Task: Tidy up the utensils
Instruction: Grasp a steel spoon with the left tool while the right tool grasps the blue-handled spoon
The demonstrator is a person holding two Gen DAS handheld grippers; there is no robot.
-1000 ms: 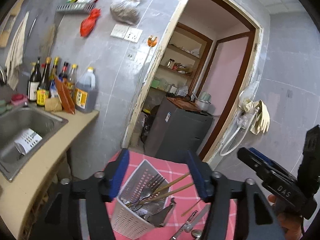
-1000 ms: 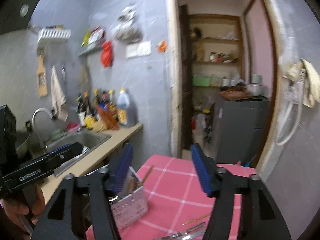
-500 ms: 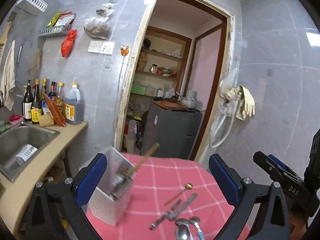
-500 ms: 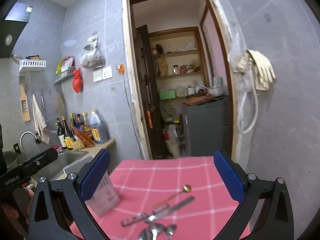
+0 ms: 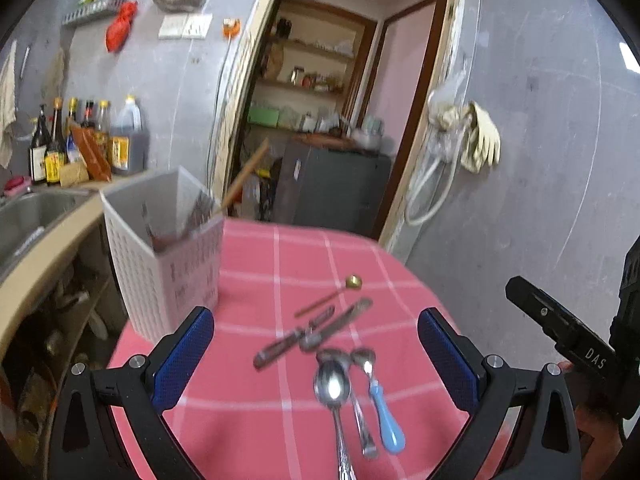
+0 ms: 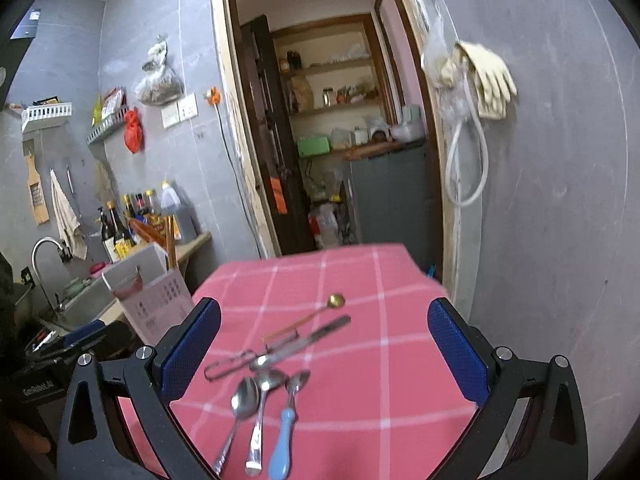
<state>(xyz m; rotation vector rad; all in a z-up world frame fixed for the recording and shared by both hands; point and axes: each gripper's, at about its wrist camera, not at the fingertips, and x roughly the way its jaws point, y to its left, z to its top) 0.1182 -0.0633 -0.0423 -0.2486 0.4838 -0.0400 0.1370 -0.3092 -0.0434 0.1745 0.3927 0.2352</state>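
Observation:
On the pink checked tablecloth lie three spoons side by side: a large steel spoon, a second steel spoon and a blue-handled spoon. Beyond them lie a peeler and knife and a small gold spoon. A white slotted utensil holder with forks and chopsticks stands at the table's left. My left gripper is open and empty above the spoons. My right gripper is open and empty over the same pile; the holder is at its left.
A counter with a steel sink and sauce bottles runs along the left. An open doorway with a dark cabinet lies behind the table. Gloves and a hose hang on the right wall. The table's far edge is near the doorway.
Both grippers opened wide, pulled back from the holder and tilted down, so the loose spoons now lie between the fingers of each.

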